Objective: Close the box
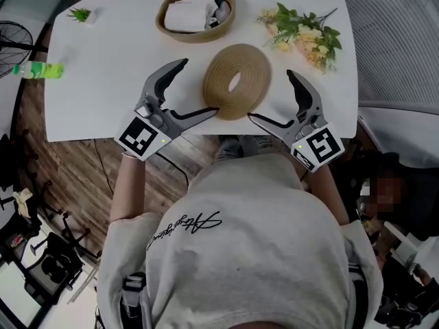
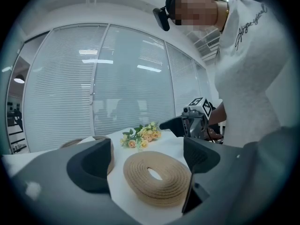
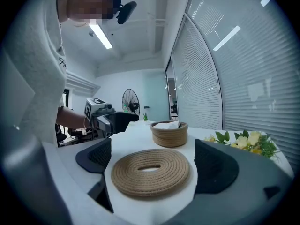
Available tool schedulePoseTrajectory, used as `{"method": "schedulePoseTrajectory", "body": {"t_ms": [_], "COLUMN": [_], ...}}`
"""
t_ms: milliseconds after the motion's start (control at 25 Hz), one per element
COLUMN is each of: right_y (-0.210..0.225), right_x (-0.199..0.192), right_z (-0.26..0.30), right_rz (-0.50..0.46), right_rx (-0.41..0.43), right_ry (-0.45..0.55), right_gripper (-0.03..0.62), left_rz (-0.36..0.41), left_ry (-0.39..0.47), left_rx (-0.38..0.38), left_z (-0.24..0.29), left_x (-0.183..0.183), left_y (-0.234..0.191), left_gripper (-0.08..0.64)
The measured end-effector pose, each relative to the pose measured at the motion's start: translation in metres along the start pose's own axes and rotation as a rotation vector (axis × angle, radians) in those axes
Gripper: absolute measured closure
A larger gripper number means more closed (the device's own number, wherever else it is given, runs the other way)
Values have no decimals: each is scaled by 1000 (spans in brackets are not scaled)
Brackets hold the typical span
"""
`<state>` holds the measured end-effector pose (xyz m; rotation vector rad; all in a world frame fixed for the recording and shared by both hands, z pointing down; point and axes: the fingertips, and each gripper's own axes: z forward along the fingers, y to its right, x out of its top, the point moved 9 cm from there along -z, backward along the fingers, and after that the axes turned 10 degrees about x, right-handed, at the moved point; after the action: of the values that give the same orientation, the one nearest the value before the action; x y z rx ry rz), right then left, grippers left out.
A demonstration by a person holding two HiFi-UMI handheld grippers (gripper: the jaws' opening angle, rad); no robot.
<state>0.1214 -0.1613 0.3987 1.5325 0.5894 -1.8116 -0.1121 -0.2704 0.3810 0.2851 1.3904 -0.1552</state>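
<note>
A round woven rope lid (image 1: 236, 81) with a slot in its middle lies flat on the white table (image 1: 110, 60), near the front edge. Behind it stands the open woven basket (image 1: 195, 12) with white things inside. My left gripper (image 1: 200, 86) stands open at the lid's left, its near finger touching or almost touching the lid's front rim. My right gripper (image 1: 269, 96) stands open at the lid's right. The lid (image 2: 157, 178) fills the gap between the left jaws, and the lid (image 3: 150, 171) also lies between the right jaws, with the basket (image 3: 169, 132) beyond.
A bunch of yellow and white flowers (image 1: 303, 34) lies at the table's back right. A small green plant (image 1: 79, 15) sits at the back left. A green bottle (image 1: 38, 70) lies at the table's left edge. A fan (image 1: 14, 41) stands on the floor to the left.
</note>
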Motion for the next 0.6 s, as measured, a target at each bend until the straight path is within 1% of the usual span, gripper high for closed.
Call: {"method": "schedulePoseTrajectory", "body": {"t_ms": [120,280,400,520,600], "right_y": [-2,-3,-4,-4,-1], "right_x": [-10,-24,-33,-41,-46], "right_z": [1,2,3,5,5], "right_rz": [-1,4,6,8,7], "right_rx": [5,10,16,23,29], "right_ry": [-40,-97,-143,-180,-200], "right_gripper": [51,46,44,41,40], "left_rz": [36,87,81,104,97], "left_ry": [-30,-101,-119,-167,-184], "left_rx": [-54,-98,-119,-141,-145], "left_z": [2,6,7,8,8], "left_x": [-7,-22,-27,-34,-38], "left_y": [-1,-3,-3,-4,-3], "left_gripper": [91,91,91,91,91]}}
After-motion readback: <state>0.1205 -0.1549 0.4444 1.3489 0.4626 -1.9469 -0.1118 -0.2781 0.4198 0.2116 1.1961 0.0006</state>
